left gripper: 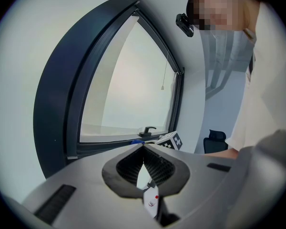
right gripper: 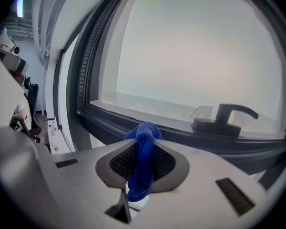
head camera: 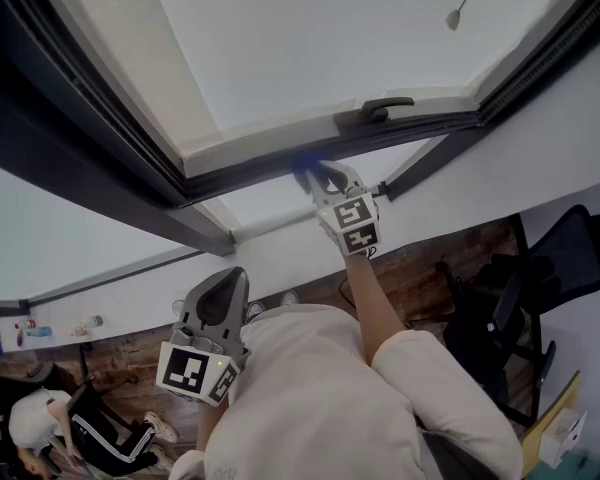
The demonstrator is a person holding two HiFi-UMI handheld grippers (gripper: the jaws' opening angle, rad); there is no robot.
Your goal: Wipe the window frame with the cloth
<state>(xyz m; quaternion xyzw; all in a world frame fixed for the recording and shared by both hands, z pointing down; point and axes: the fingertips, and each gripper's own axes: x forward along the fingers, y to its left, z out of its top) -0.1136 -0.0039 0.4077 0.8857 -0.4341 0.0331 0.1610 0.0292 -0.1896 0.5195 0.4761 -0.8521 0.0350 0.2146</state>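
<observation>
Closest in, the left claw [left gripper: 143,148] hangs low, jaws pressed together on nothing. The right claw [right gripper: 144,141] is clamped on the blue cloth [right gripper: 140,173], whose bunched end pokes past its tips at the window frame [right gripper: 105,123], left of the handle [right gripper: 226,119].

Cream short-sleeved shirt [head camera: 310,408], grey left tongs [head camera: 232,276] and right tongs [head camera: 325,175], black ribbed pads [left gripper: 128,165] inside, black-and-white square-marker cube [head camera: 352,224] on each, white tab [left gripper: 152,202] with red dot in the left

Black office chair [head camera: 578,253] on wood floor [head camera: 420,273]; pull cord [head camera: 454,18].
</observation>
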